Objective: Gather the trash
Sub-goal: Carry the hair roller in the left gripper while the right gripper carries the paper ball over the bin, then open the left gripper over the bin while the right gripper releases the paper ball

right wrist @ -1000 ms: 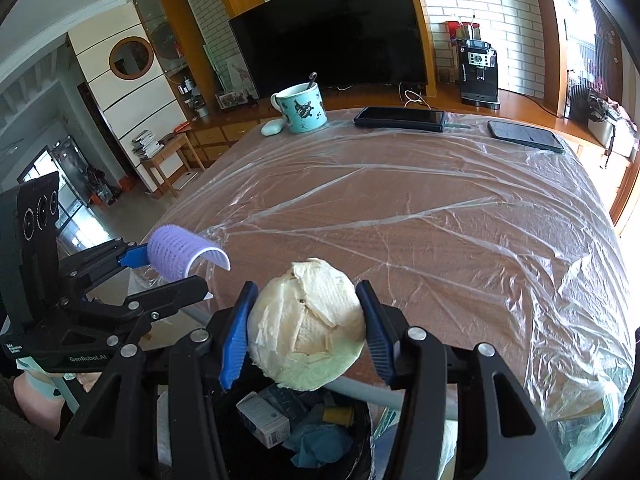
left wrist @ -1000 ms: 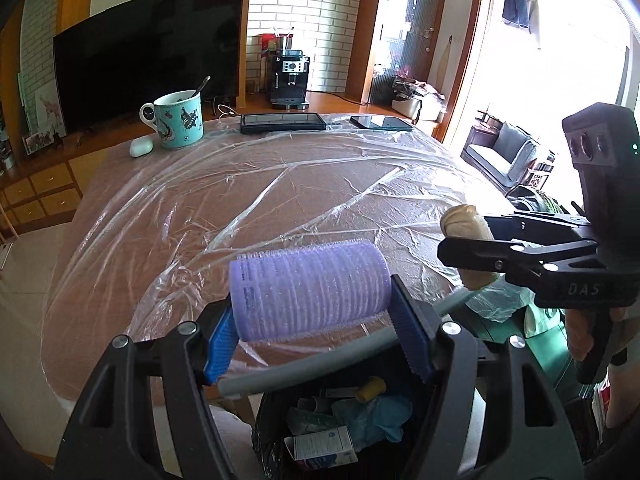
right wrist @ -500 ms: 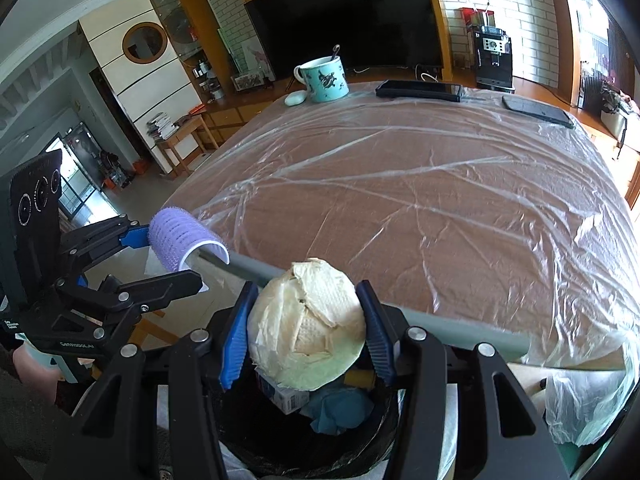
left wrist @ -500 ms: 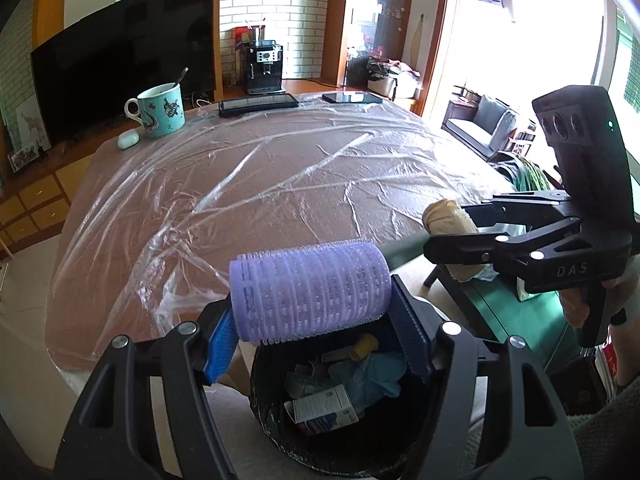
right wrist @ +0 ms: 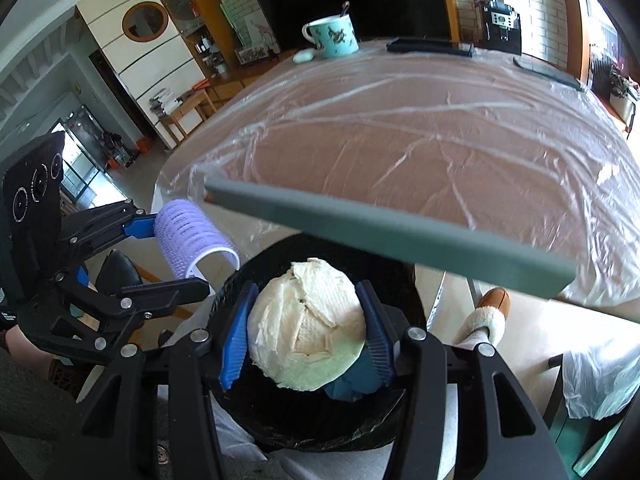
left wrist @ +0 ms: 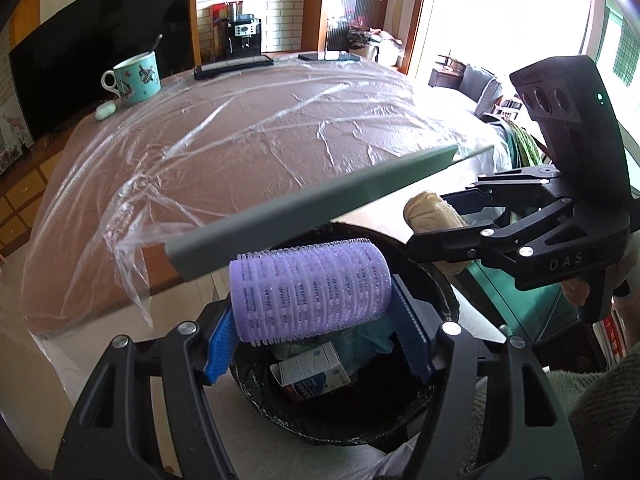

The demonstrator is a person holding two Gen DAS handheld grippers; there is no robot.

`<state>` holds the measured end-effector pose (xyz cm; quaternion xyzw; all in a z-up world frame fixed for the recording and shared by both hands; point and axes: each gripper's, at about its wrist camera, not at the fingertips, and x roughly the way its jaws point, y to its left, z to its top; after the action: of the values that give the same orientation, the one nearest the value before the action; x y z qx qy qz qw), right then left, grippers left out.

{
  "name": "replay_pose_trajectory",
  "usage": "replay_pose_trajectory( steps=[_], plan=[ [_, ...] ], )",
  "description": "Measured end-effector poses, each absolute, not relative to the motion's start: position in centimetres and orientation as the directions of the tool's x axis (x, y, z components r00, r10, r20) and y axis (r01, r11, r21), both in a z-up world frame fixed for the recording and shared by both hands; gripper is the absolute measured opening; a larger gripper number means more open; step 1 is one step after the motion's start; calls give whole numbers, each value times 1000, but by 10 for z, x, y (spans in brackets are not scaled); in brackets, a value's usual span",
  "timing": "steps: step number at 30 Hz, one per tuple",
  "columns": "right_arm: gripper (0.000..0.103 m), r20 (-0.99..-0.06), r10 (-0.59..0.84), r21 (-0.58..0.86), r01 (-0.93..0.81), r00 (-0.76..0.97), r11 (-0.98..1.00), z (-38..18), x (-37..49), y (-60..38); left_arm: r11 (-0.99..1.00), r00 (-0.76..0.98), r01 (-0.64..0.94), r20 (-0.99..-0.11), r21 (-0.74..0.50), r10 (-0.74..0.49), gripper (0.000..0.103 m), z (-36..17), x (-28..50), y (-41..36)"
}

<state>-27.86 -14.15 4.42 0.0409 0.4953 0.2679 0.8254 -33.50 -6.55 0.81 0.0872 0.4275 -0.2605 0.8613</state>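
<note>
My left gripper (left wrist: 312,320) is shut on a purple hair roller (left wrist: 310,290), held crosswise between its blue pads above a black-lined trash bin (left wrist: 320,428). My right gripper (right wrist: 306,330) is shut on a crumpled beige paper wad (right wrist: 308,324), also over the trash bin (right wrist: 320,420). In the left wrist view the right gripper (left wrist: 436,220) holds the paper wad (left wrist: 430,210) at the bin's far right rim. The right wrist view has the left gripper (right wrist: 176,248) with the hair roller (right wrist: 190,240) at the bin's left. Inside the bin lie a small white-and-blue box (left wrist: 312,374) and teal wrapping.
A grey table edge (left wrist: 320,212) crosses just above the bin. The table (left wrist: 260,136) is covered in clear plastic film and carries a teal mug (left wrist: 134,78), a white earbud case (left wrist: 106,111), a keyboard (left wrist: 234,67) and a phone. A slippered foot (right wrist: 486,312) stands right of the bin.
Both grippers have drawn back from the table and sunk toward the bin, each still clamping its item. The table edge now lies beyond the fingers and the bin fills the lower views.
</note>
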Motion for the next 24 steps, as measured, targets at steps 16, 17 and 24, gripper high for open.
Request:
replay_pose_trajectory(
  steps=[16,17,24],
  plan=[
    [51,-864,403,281,-375,300,883,-9,-290,-127,849,421,528,-864,-15,-277,68,-53,-330,-73],
    [51,-866,402,283,-371,297,884,-12,-289,-127,851,417,526,-868,-12,-270,68,-57,-329,-73],
    [50,-878,385,283,-340,284,897,-30,-283,-130,857,393,516,-884,-15,-253,68,-73,-323,-72]
  ],
)
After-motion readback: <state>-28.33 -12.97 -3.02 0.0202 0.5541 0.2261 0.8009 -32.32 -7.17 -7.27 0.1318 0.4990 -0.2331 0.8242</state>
